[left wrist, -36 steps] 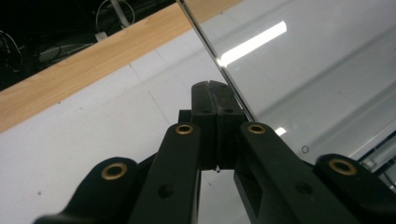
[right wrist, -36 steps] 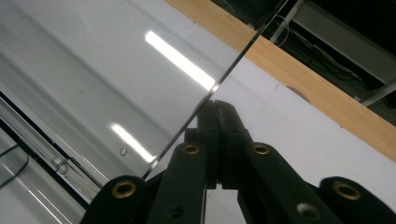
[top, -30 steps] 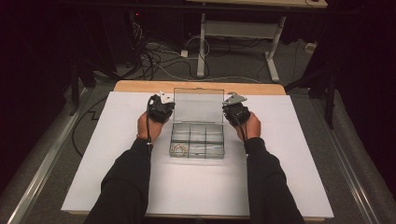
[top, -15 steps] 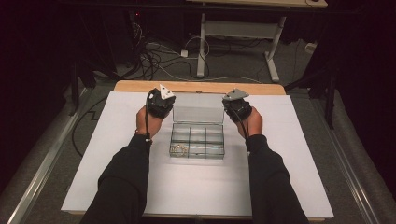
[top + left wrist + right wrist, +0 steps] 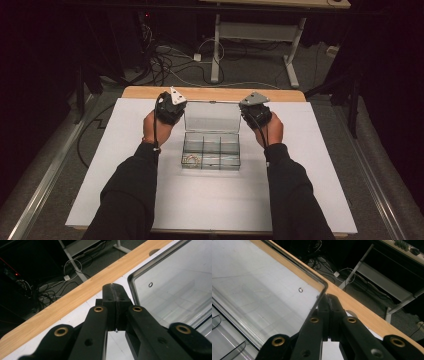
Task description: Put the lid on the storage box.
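A clear plastic compartment box (image 5: 211, 150) is seen in the high view at the middle of the white table surface (image 5: 125, 200), its hinged transparent lid (image 5: 212, 116) raised to stand nearly upright at the far side. The box is divided into small compartments; a small coil of wire-like items (image 5: 191, 159) is seen in the near-left one, though its exact nature cannot be made out.

The left gripper (image 5: 171, 106) is held just beside the lid's upper left corner, and the right gripper (image 5: 255, 111) just beside its upper right corner — one at each end of the raised edge. In the left gripper view, the jaws are pressed together with no gap between the pads (image 5: 115, 302); the lid's rim (image 5: 132, 283) lies just to their side, and nothing is seen clamped between them. In the right gripper view, the jaws are likewise closed flat on each other, and the lid's rounded corner (image 5: 323, 286) sits right at their tips; whether the tips touch the corner cannot be told.

The wooden table edge (image 5: 210, 93) runs behind the lid, with cables (image 5: 170, 65) on the floor beyond.
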A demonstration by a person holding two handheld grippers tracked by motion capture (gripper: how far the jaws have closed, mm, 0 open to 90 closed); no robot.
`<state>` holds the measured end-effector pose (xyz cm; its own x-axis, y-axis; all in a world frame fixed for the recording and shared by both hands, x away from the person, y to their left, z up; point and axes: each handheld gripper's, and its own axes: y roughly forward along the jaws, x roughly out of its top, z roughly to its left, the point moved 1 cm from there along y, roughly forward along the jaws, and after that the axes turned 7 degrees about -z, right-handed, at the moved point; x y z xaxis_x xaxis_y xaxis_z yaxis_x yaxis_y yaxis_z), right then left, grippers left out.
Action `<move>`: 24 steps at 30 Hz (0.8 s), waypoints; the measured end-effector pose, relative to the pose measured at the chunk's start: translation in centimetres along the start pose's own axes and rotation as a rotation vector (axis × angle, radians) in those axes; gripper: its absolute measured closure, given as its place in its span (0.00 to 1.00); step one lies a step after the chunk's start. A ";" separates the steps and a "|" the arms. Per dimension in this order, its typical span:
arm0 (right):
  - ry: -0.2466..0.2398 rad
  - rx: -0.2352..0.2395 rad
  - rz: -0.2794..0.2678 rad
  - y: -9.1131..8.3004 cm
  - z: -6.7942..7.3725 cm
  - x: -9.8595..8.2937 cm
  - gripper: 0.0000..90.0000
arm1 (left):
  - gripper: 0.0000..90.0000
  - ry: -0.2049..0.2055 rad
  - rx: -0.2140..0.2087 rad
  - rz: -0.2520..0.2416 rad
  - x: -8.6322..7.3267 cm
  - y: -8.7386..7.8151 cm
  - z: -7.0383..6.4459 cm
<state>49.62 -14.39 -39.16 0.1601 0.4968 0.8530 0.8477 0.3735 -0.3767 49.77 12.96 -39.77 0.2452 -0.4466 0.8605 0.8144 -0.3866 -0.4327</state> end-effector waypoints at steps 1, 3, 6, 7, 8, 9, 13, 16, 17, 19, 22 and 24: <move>0.008 -0.002 -0.004 -0.1 0.0 0.0 1.00 | 0.97 0.006 0.002 0.001 0.0 0.0 0.0; 0.019 0.002 -0.014 -0.3 -0.1 0.1 1.00 | 0.97 0.015 0.000 0.006 0.0 -0.2 -0.1; 0.015 0.001 -0.012 -0.5 0.0 0.2 1.00 | 0.97 0.003 -0.007 -0.008 0.1 -0.4 0.0; 0.019 0.002 -0.016 -0.5 0.0 0.2 1.00 | 0.97 0.001 -0.007 -0.011 0.1 -0.5 0.0; 0.026 0.001 -0.018 -0.6 0.0 0.2 1.00 | 0.97 0.000 -0.010 -0.010 0.1 -0.6 0.0; 0.026 0.001 -0.022 -0.7 0.0 0.3 1.00 | 0.97 -0.002 -0.012 -0.010 0.1 -0.6 0.0; 0.026 -0.003 -0.029 -0.9 0.1 0.3 1.00 | 0.96 -0.027 -0.017 -0.022 -0.1 -0.9 -0.1; 0.032 -0.002 -0.041 -1.0 0.2 0.2 1.00 | 0.97 -0.053 -0.023 -0.031 -0.2 -1.1 -0.2; 0.037 -0.002 -0.046 -1.1 0.3 0.1 1.00 | 0.97 -0.063 -0.027 -0.036 -0.3 -1.2 -0.3; 0.042 -0.013 -0.054 -1.1 0.5 0.0 1.00 | 0.97 -0.064 -0.031 -0.040 -0.4 -1.3 -0.3; 0.051 -0.009 -0.064 -1.2 0.6 -0.1 1.00 | 0.97 -0.087 -0.046 -0.038 -0.5 -1.5 -0.3; 0.051 -0.013 -0.068 -1.3 0.7 -0.1 1.00 | 0.97 -0.092 -0.043 -0.046 -0.5 -1.5 -0.2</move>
<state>48.16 -14.42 -38.99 0.1275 0.4304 0.8936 0.8640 0.3942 -0.3132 48.27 13.60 -39.63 0.2567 -0.3522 0.9000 0.8033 -0.4401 -0.4013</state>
